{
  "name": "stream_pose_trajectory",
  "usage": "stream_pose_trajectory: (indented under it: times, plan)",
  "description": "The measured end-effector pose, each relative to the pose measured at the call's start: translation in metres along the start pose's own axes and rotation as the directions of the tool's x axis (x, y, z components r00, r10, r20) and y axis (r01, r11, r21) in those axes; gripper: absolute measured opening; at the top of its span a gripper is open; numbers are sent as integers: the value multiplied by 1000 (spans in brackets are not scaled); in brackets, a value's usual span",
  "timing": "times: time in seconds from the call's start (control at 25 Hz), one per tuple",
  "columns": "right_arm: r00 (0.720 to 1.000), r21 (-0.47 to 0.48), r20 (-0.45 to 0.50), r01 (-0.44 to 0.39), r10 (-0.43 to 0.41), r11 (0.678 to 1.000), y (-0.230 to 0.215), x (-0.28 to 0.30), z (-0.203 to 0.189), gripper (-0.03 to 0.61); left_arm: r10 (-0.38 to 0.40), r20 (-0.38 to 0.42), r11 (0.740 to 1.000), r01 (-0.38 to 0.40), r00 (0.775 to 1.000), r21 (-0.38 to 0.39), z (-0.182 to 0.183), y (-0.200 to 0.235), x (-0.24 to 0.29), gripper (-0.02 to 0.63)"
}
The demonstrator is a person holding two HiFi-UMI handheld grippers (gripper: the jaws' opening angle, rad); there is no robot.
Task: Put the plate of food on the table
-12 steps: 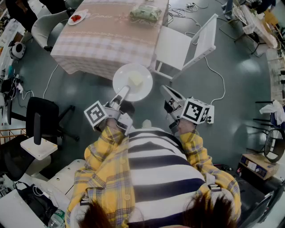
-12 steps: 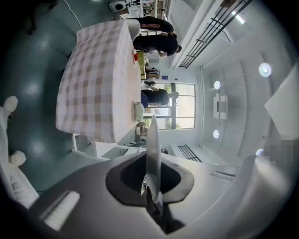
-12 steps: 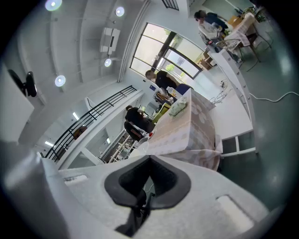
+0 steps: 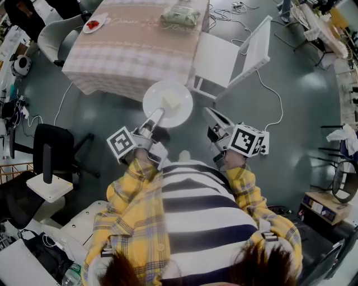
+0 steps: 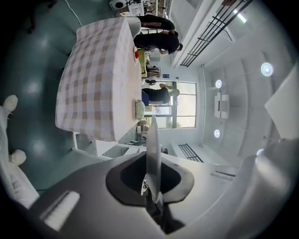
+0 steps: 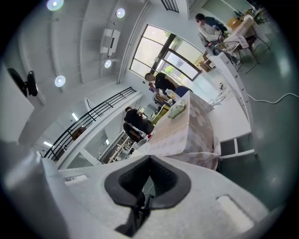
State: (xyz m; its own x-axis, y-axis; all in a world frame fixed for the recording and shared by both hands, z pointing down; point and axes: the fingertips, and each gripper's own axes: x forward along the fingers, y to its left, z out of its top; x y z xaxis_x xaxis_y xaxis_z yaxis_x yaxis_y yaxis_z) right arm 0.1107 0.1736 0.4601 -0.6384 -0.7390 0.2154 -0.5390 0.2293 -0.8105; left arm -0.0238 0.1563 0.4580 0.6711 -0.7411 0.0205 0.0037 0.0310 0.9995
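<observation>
A white plate (image 4: 168, 104) with a pale yellow piece of food (image 4: 171, 100) hangs level above the floor, just short of the table's near edge. My left gripper (image 4: 157, 115) is shut on the plate's near rim. In the left gripper view the plate (image 5: 153, 149) shows edge-on, pinched between the jaws of the left gripper (image 5: 153, 198). The table (image 4: 134, 53) wears a pink checked cloth. My right gripper (image 4: 211, 119) is held beside the plate, to its right, shut with nothing in it. In the right gripper view, the right gripper (image 6: 141, 205) points toward the table (image 6: 189, 130).
On the table lie a small plate with red food (image 4: 96, 23) and a green packet (image 4: 182, 15). A white chair (image 4: 229, 56) stands at the table's right corner, a grey chair (image 4: 59, 33) at its left. A black office chair (image 4: 53, 151) and cables (image 4: 268, 95) occupy the floor.
Hardly anything: the view has shifted by a few pixels, and both grippers and the plate keep the same pose.
</observation>
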Motion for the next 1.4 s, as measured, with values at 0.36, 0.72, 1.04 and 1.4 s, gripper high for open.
stream_pose_trajectory:
  times: [0.36,0.72,1.04,1.4]
  plan:
    - [999,26,-34,-4,5,1000,-9,-3,-3,-5,9,1,1000,-9,1000,-8,-7,6,8,2]
    - [997,31,-72,-1,4,1000,-18,-4,-2,-5,14,29,1000,-13,999,-13,-9,3,12,2]
    - [995,55,-97,5,0,998,-22,17,4,-5,33,19,999,-32,999,-36,4,9,30,2]
    - [994,16,-109,19,-17,1000,-23,51,41,-5,2,13,999,-1,1000,-48,38,-1,69,2]
